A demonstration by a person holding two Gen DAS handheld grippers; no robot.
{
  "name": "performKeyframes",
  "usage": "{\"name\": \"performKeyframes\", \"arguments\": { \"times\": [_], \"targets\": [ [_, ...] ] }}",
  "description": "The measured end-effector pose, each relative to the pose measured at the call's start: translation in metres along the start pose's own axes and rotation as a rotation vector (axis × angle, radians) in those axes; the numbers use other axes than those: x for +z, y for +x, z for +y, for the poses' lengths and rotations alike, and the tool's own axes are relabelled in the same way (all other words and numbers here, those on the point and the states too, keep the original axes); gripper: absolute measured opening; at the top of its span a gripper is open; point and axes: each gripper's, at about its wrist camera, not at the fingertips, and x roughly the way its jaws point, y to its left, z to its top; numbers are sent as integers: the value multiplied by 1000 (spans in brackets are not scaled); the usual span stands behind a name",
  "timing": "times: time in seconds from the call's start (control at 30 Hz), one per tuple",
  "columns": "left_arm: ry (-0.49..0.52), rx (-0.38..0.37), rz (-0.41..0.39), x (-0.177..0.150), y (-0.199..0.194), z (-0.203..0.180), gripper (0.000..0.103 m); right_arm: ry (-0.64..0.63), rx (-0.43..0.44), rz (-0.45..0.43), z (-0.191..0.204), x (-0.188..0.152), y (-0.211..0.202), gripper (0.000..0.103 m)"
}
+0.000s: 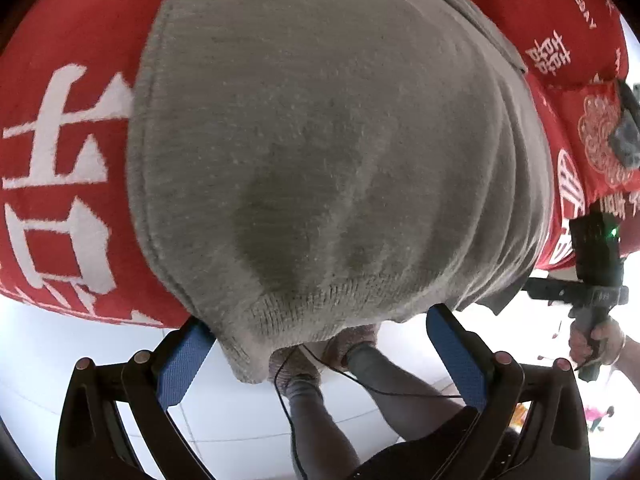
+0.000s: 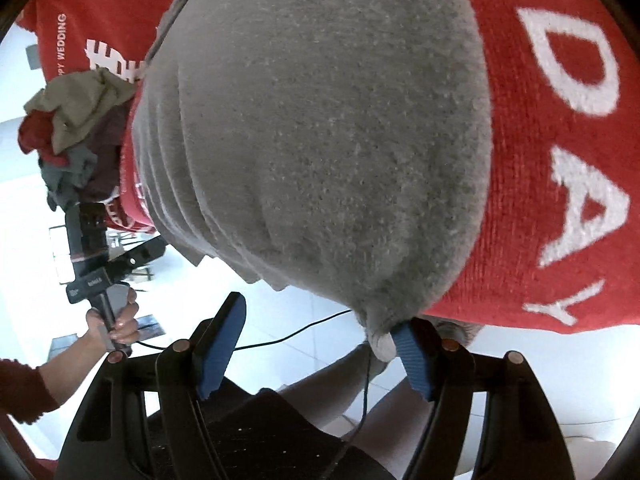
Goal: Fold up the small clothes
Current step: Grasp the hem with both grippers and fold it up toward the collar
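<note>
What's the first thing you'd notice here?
A big grey knit garment fills the middle of both views, spread on a red cloth with large white letters. Its near edge hangs over the table's edge between open blue-padded grippers. A heap of other clothes sits at the left in the right wrist view.

Pretty bright spot: a red woven table cover with big white lettering [image 2: 560, 128] fills the far part of both views, and below its near edge there's a glossy white tiled floor [image 1: 224, 420] catching lots of light.
</note>
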Motion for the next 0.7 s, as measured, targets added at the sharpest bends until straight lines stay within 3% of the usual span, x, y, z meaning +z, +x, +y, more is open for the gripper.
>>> {"name": "performKeyframes", "arguments": {
  "times": [0.17, 0.27, 0.3, 0.33, 0.37, 0.4, 0.43, 0.53, 0.7],
  "targets": [
    [-9, -13, 39, 1, 8, 2, 102, 33, 35, 19, -11, 0, 4, 76],
    [-5, -14, 38, 3, 5, -5, 90, 84, 64, 19, -15, 0, 8, 74],
    [-3, -12, 41, 3, 5, -6, 81, 119, 79, 12, -18, 0, 8, 67],
    [-2, -6, 51, 3, 6, -6, 73, 151, 86, 6, -22, -1, 7, 48],
    [0, 8, 65, 3, 7, -6, 51, 182, 87, 0, -27, -2, 5, 35],
    [0, 25, 89, 2, 10, -3, 23, 212, 88, -8, -31, -4, 3, 13],
    [-6, 17, 102, 1, 11, 0, 11, 229, 107, -21, -33, -7, 0, 12],
    [-7, -28, 101, 4, 4, -1, 11, 226, 118, -49, -25, -13, -9, 10],
    [-26, -135, 31, 10, -36, -13, 11, 253, 270, -130, -4, -20, -28, 10]
  ]
}}
